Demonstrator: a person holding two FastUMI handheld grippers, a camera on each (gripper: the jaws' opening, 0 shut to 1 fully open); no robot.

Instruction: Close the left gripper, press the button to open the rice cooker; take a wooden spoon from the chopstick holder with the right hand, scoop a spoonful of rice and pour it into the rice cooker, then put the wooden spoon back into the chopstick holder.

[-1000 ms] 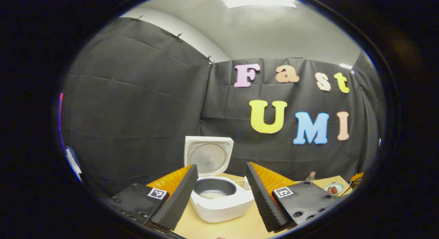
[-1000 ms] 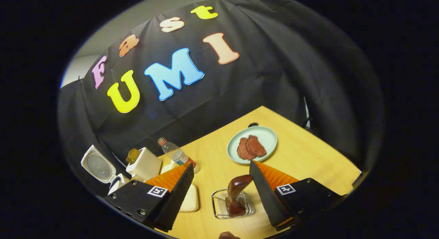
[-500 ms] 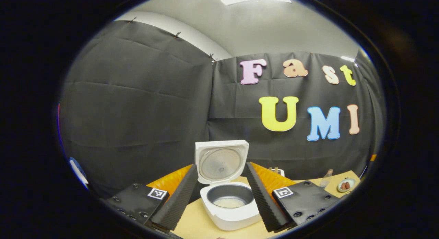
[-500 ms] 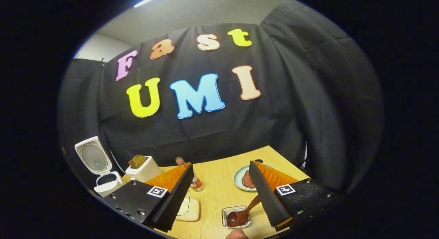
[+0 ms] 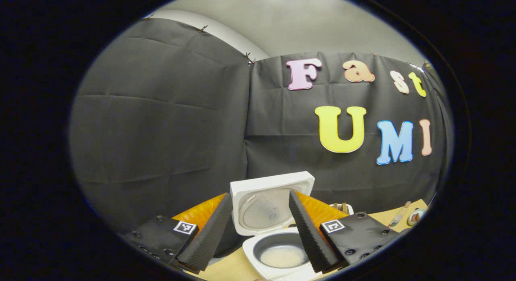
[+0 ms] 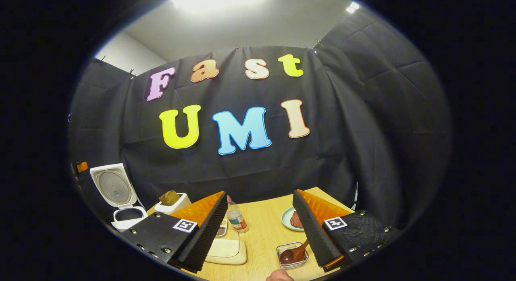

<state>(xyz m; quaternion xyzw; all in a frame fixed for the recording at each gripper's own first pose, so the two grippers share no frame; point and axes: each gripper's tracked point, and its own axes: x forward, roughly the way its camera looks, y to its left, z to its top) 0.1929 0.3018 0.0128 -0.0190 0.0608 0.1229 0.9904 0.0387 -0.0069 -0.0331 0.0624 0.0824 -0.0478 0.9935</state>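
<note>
The white rice cooker (image 5: 278, 232) stands with its lid (image 5: 268, 202) up, close ahead in the left gripper view. Pale rice (image 5: 282, 257) lies in its grey pot. My left gripper (image 5: 258, 236) is open, its fingers framing the cooker without touching it. In the right gripper view the cooker (image 6: 121, 200) is far left. A dark wooden spoon (image 6: 293, 254) rests in the wire chopstick holder (image 6: 282, 248) on the table, just left of my right finger. My right gripper (image 6: 260, 232) is open, above and apart from the spoon.
On the wooden table (image 6: 262, 216) stand a white toaster with bread (image 6: 173, 200), a plastic bottle (image 6: 236, 217), a pale green plate of meat (image 6: 291, 219) and a cream tray (image 6: 227, 248). A fingertip (image 6: 277, 277) shows at the bottom edge.
The left gripper has come closer to the open cooker, which now looms larger and lower. The right gripper has drawn back and tilted up from the holder, with the spoon left in it.
</note>
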